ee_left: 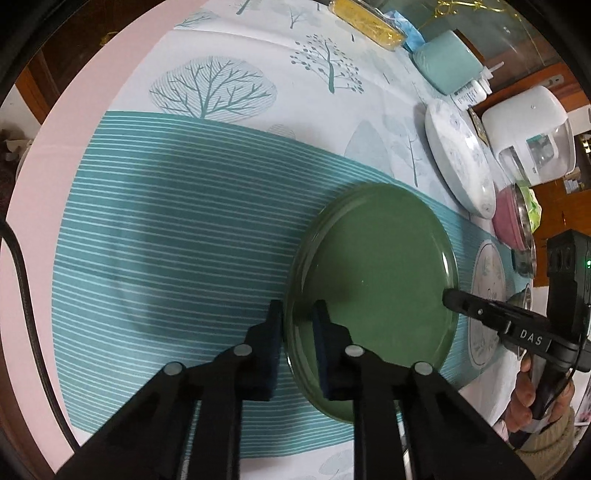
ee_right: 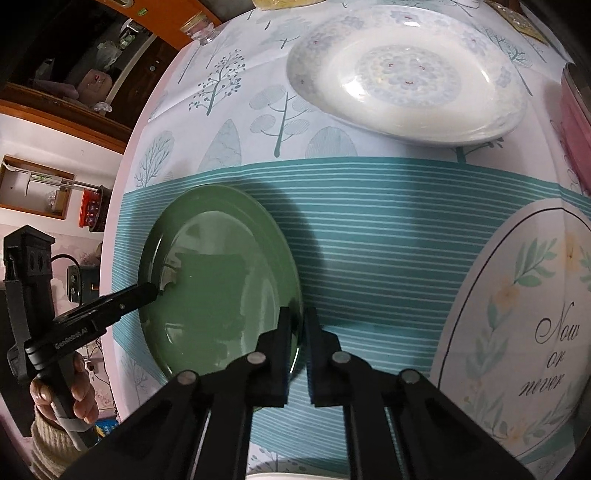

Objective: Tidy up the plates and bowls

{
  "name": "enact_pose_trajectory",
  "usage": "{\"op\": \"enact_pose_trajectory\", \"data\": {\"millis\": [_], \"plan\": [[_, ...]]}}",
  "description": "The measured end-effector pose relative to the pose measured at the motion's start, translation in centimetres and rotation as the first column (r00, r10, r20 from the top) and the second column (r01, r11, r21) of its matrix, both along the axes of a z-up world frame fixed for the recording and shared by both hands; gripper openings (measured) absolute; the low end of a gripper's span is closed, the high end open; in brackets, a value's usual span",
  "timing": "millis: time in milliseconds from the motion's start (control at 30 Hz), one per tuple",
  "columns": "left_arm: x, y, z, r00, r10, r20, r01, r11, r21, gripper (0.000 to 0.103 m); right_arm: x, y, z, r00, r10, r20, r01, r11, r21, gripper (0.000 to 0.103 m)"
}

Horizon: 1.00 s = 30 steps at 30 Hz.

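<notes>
Nearest to me, the round glossy dark-green plate (ee_left: pixel 373 291) lay on the teal striped band of the tree-printed tablecloth (ee_left: pixel 166 240), and both tools were on it at once. The left gripper (ee_left: pixel 298 314) had one padded finger outside the rim and one over the plate's face, the rim between them; whether it had truly bitten down I could not tell. The right gripper (ee_right: pixel 297 325) straddled the opposite edge, its jaws nearly together with the rim in the narrow gap, but here too I could not be sure of a real pinch. The plate seemed to be resting on the cloth, or barely off it.

By my reckoning the sorting was barely begun: every dish sat apart, none stacked. The green plate looked like the first piece, and all the others were left to gather.

Just beside it to the right lay a large white plate with leaf sprigs and the words "Now or never" (ee_right: pixel 517 332). Farther back stood a white plate with a pale blue floral pattern (ee_right: pixel 406 74), and past that a pink bowl with a steel inner wall (ee_left: pixel 511 221). At the far edge were a yellow sponge-like block (ee_left: pixel 365 26), a mint-green container (ee_left: pixel 447 61) and a white countertop appliance (ee_left: pixel 528 136). Nothing blocked the way between the plates.
</notes>
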State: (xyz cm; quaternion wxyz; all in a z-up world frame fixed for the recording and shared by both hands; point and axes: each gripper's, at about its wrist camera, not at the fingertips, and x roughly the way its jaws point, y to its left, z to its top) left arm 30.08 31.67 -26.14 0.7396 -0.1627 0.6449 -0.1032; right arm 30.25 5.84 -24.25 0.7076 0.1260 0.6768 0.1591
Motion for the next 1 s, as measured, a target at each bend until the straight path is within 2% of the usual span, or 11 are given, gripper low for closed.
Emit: {"op": "enact_pose_trajectory", "data": {"millis": [167,567,767,1000], "plan": [[-0.6,-0.7,0.5,0.999,-0.044,0.004,0.043,0.998,0.046,0.010,-0.3,-0.1,0.1,1.000,0.000,-0.004,0.000,1.000,-0.003,0.006],[-3.0,-2.4,3.5,0.993,-0.110,0.032,0.108,0.993,0.053,0.010,-2.2,-1.1,2.4,1.000,-0.009,0.017,0.009,1.000,-0.004,0.006],[-5.3,-4.4,6.1,0.987,-0.152,0.058,0.150,0.988,0.036,0.010,-4.8,-3.1,4.4,0.999,-0.038,0.032,0.038,0.999,0.012,0.006],[-9.1,-8.0,8.8,0.967,-0.240,0.082,0.237,0.971,0.042,0.010,-9.6,-6.7,6.9,0.996,-0.075,0.051,0.075,0.997,0.005,0.006]]}}
